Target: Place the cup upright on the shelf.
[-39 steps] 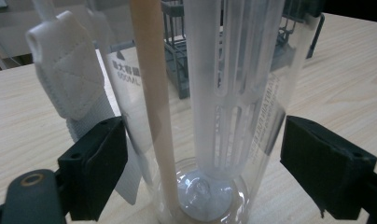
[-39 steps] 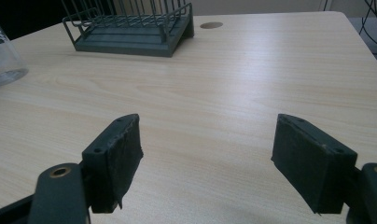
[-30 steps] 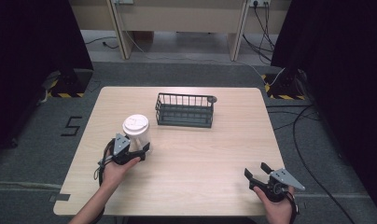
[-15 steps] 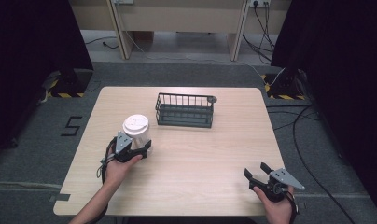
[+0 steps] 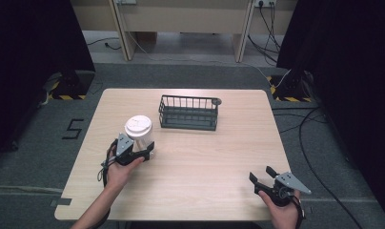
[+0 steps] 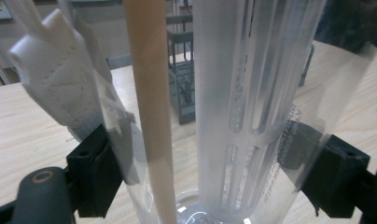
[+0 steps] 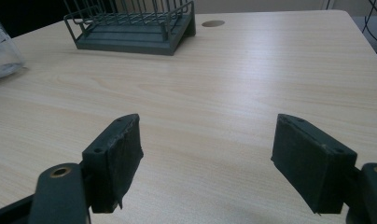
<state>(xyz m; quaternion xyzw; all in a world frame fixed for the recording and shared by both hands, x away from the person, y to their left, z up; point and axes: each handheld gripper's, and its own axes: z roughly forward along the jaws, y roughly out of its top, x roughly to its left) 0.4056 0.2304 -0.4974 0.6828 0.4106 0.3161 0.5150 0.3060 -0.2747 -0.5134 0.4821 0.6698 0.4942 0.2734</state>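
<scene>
A lab-style recording room: a lone pale wooden bench (image 5: 190, 157) on grey carpet, black curtains (image 5: 33, 52) on both sides, hazard-striped stand feet (image 5: 62, 95), loose cables (image 5: 305, 124) and a taped floor marking (image 5: 72, 129).

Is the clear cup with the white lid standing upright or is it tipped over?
Upright. The cup stands on the table with its lid on top, and the left tongs grip its sides.
</scene>
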